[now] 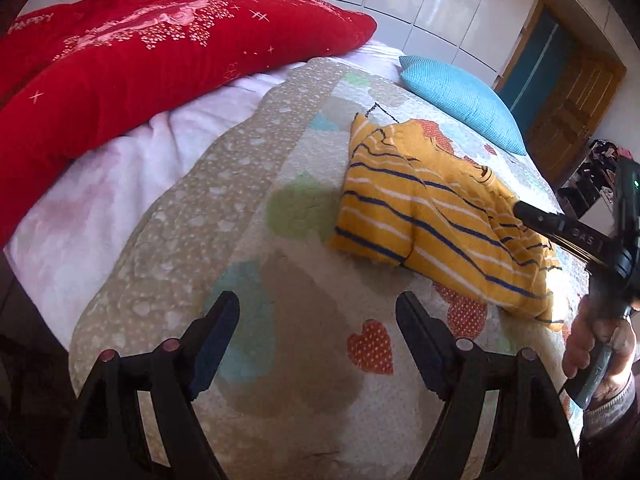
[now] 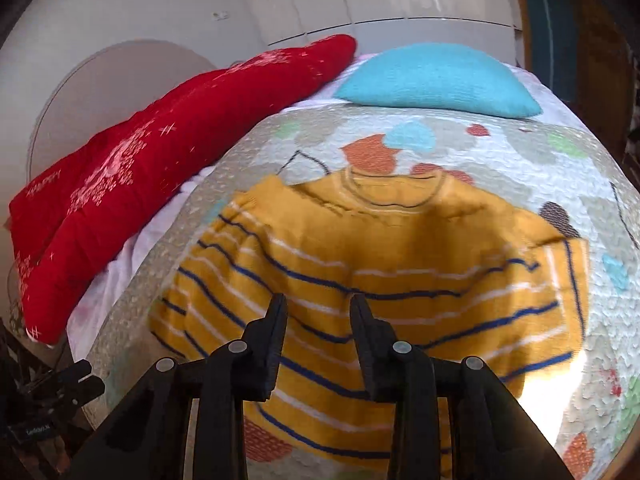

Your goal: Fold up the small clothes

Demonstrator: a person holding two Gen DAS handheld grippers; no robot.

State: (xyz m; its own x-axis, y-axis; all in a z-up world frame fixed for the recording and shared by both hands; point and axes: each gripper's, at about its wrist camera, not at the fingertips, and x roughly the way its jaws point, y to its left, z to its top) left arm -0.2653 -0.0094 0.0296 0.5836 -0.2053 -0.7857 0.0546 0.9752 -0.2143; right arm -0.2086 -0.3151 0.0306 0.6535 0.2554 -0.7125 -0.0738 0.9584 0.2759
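The yellow striped sweater [image 2: 372, 280] lay partly folded and bunched on the bed's patterned quilt [image 1: 248, 184], near the blue pillow [image 2: 436, 80] and well away from the red pillow [image 1: 132, 64]. The left claw [image 1: 318, 312] was spread wide over bare quilt, holding nothing; the right claw [image 2: 318, 308] hung half open over the sweater, empty too. If the right claw pinched only the top layer, the fold could slide apart and go crooked
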